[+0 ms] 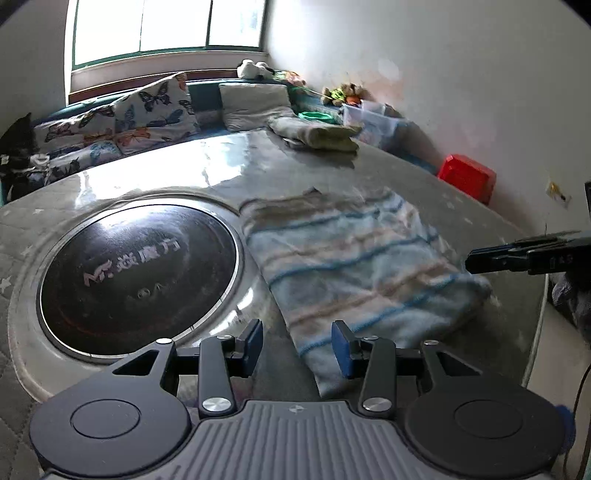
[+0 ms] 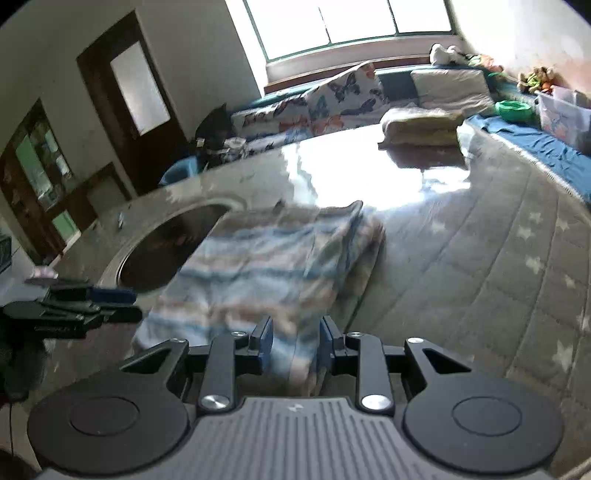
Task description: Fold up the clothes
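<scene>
R tool point(image 2: 291, 345) jaws astride striped garment point(image 2: 266, 258) edge; L tool point(image 1: 297, 341) beside.

One striped garment point(image 1: 354, 258), one folded stack point(image 1: 317, 134), two tongs point(image 1: 297, 345) point(image 2: 293, 345).

Striped blue, white and tan garment point(image 1: 354, 266), folded flat, on round table beside dark inset cooktop

The folded garment point(image 1: 354, 266) is laid on the bench point(image 1: 207, 162), just right of the round inset cooktop point(image 1: 136, 277) as seen from the left wrist. A second folded pile point(image 1: 317, 134) is placed at the far edge, with cushions point(image 1: 147, 110) ranged behind it under the window point(image 1: 166, 26).
</scene>
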A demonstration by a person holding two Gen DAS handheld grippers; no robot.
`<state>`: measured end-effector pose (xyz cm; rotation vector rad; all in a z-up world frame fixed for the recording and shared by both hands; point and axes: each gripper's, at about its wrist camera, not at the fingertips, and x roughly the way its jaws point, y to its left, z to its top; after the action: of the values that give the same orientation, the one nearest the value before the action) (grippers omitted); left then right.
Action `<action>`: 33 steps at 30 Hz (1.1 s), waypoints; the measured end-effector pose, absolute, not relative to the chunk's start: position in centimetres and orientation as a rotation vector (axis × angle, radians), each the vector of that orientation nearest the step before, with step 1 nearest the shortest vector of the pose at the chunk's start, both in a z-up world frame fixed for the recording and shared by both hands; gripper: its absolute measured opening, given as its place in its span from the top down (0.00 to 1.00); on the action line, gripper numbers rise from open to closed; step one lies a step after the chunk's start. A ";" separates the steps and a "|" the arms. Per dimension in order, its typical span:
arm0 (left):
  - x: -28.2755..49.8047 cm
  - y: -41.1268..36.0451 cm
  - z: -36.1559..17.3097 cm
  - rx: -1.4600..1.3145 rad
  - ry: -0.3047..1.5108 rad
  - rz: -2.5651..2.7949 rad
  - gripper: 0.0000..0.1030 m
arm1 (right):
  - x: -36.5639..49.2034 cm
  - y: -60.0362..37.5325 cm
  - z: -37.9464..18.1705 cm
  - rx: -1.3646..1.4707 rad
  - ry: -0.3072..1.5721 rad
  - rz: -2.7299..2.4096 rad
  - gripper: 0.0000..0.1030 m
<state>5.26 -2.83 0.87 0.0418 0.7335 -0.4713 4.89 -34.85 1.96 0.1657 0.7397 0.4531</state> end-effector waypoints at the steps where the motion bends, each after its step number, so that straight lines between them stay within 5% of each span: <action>1: 5.7 -2.9 1.0 0.027 0.735 -0.460 0.56 | 5.4 -34.7 2.1 0.171 0.733 0.443 0.68; 12: 10.0 -4.0 1.3 -0.054 0.753 -0.372 0.50 | 10.6 -32.8 -0.3 0.173 0.744 0.265 0.46; 19: 11.3 -3.8 0.0 -0.089 0.807 -0.356 0.49 | 10.3 -32.7 -1.0 0.202 0.746 0.259 0.46; 22: 11.8 -3.5 -0.4 -0.123 0.827 -0.356 0.48 | 10.6 -32.3 -1.0 0.203 0.753 0.271 0.56; 24: 12.0 -3.5 -0.5 -0.136 0.836 -0.363 0.49 | 10.8 -32.4 -1.1 0.236 0.765 0.293 0.73; 28: 12.3 -4.2 -0.8 -0.135 0.859 -0.395 0.52 | 10.7 -32.7 -1.2 0.294 0.771 0.308 0.77; 33: 12.2 -4.4 -0.7 -0.148 0.861 -0.414 0.74 | 9.9 -33.3 -0.6 0.344 0.738 0.318 0.86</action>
<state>12.16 -4.43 -0.67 -0.1484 0.8605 -0.4139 9.95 -33.34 -0.63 0.3443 0.7376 0.3183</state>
